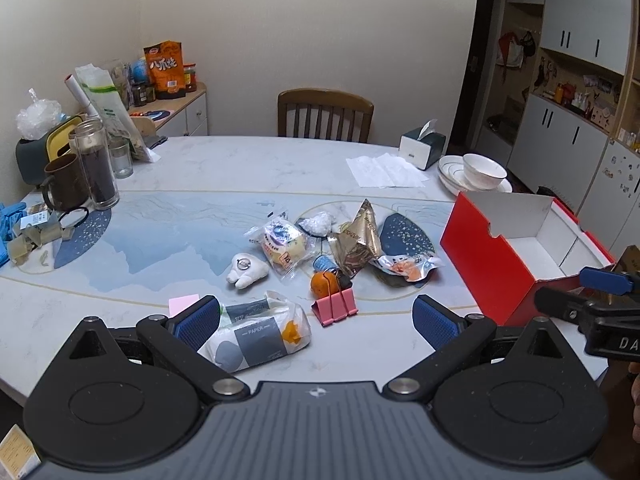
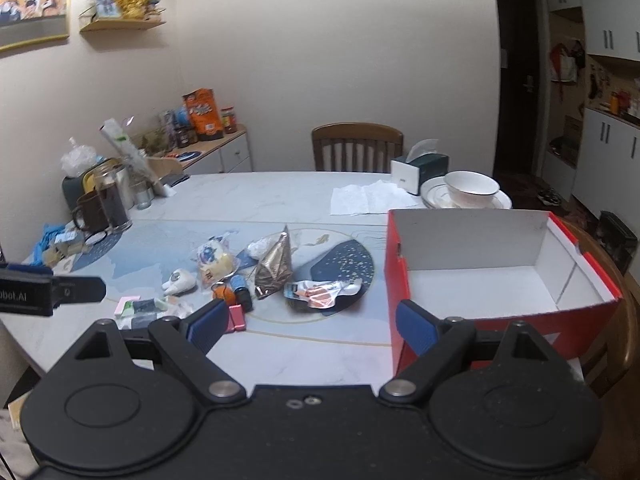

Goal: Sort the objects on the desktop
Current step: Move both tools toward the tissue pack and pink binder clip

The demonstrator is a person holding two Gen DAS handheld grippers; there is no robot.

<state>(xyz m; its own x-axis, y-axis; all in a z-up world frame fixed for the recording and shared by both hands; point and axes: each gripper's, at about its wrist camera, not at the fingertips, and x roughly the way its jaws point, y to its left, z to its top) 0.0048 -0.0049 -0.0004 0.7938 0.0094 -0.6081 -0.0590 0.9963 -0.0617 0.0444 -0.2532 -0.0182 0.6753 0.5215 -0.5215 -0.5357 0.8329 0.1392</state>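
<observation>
Only our right view shows the red box floor bare, while our left gripper, jaws spread, hovers by the tissue pack; right gripper jaws likewise spread.

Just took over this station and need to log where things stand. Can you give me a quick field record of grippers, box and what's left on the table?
left gripper: open, holds nothing
right gripper: open, holds nothing
red box: open, nothing visible inside
unsorted: tissue pack, pink binder clip, orange, plush toy, gold pouch, bun packet
table: also carries bowl on plates
</observation>
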